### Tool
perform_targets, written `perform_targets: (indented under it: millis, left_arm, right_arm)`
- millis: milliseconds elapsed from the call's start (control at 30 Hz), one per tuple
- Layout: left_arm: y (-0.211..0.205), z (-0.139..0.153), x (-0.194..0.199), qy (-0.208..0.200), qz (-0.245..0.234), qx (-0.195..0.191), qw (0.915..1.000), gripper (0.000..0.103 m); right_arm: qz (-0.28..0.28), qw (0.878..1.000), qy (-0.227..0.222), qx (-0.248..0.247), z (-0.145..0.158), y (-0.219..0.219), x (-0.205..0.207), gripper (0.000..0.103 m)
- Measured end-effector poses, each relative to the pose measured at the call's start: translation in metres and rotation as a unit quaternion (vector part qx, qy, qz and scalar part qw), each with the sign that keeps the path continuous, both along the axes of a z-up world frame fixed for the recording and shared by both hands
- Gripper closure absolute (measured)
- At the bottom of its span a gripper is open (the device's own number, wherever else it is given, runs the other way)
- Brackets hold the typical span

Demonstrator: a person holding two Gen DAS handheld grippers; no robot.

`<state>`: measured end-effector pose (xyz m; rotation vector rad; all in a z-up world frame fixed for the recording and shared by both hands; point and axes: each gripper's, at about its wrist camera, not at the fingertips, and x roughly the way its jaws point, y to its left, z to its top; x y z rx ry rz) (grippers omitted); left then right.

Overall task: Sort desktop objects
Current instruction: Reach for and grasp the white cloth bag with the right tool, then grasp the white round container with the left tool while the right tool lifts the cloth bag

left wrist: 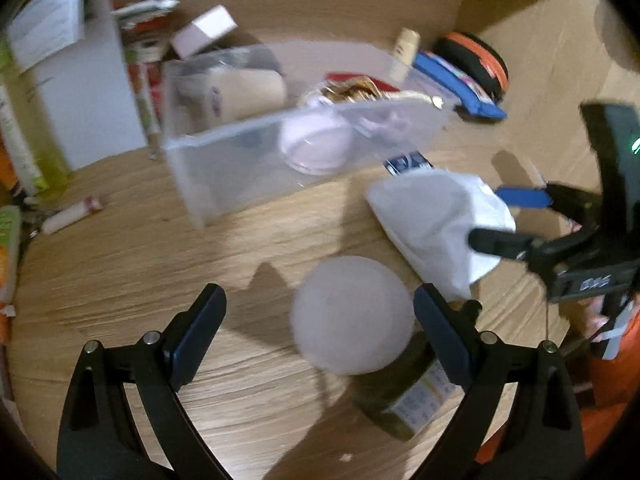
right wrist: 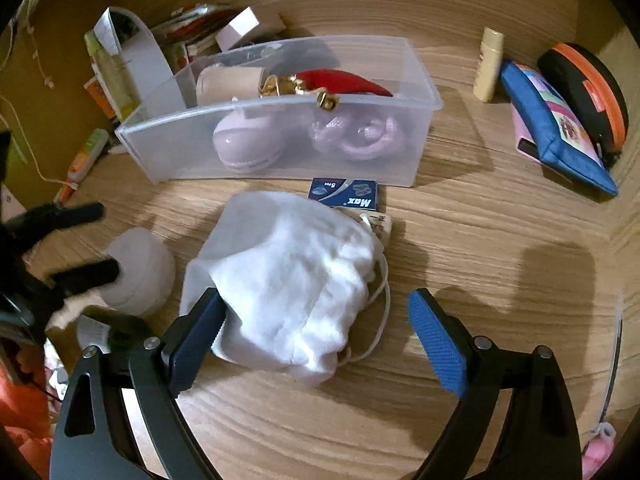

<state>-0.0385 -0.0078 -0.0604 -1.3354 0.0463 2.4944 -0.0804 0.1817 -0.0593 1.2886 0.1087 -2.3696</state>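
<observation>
Currently, two candidate items lie on the wooden desk (right wrist: 460, 240) in front of the clear plastic bin (right wrist: 416, 80), which already contains a pale cup, a red item with gold trim and lilac objects.

Item 1: the white cloth pouch (right wrist: 292, 280). It lies crumpled just in front of the bin, partly covering a small blue box (right wrist: 346, 194) marked "Max". A white drawstring trails from its right side. The right gripper (right wrist: 316, 340) is spread wide around the pouch: the left pad touches or nearly touches the fabric edge, while the right pad stands apart from it, over bare desk. Nothing is pinched.

Handling judgement: the pouch appears soft, light and compliant. It will likely deform under closure, so the pads should take a thick fold near the bunched body, not a single thin layer at the edge. The loose cord may snag on the box or the bin rim during lifting. Contents, if any, cannot be determined.

Item 2: the white round-topped object (left wrist: 352, 316). It sits atop a dark labelled jar (left wrist: 404, 396), between the fingers of the left gripper (left wrist: 320, 320), which is also spread and holds nothing; whether its right pad touches the object cannot be told. The object looks smooth and rounded, so slippage is probable; a hold across its widest part is advisable. Its weight and stiffness cannot be judged because of motion blur.
</observation>
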Motion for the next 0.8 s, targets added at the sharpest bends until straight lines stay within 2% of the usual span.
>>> perform_targets:
  millis: [200,367,433,567,600,667,800]
  left_arm:
    - [0.01,-0.017,-0.009,-0.018,0.0,-0.022,0.9996,0.007]
    - [0.005,-0.019,-0.009,-0.005,0.014,-0.037,0.9992,0.007]
    - [0.004,-0.019,-0.008,0.006,0.021,-0.049,0.9985,0.014]
    - [-0.002,-0.02,-0.011,0.003,0.03,-0.039,0.9988,0.036]
    - [-0.002,-0.019,-0.01,0.007,0.035,-0.043,0.9984,0.038]
    - [-0.004,-0.019,-0.01,0.008,0.042,-0.043,0.9982,0.038]
    - [-0.005,-0.019,-0.009,0.009,0.048,-0.042,0.9979,0.038]
  right_arm:
    - [0.004,1.0,0.002,-0.03,0.011,-0.002,0.007,0.011]
    - [0.031,1.0,-0.001,0.0,-0.002,-0.027,0.006,0.011]
    - [0.035,0.999,-0.002,0.016,-0.009,-0.036,0.003,0.011]
    - [0.038,0.999,0.001,0.028,-0.018,-0.044,-0.001,0.009]
    - [0.041,0.999,0.006,0.031,-0.018,-0.045,-0.001,0.01]
    - [0.041,0.998,0.017,0.036,-0.018,-0.044,0.0,0.015]
    - [0.039,0.998,0.027,0.033,-0.014,-0.038,0.001,0.039]
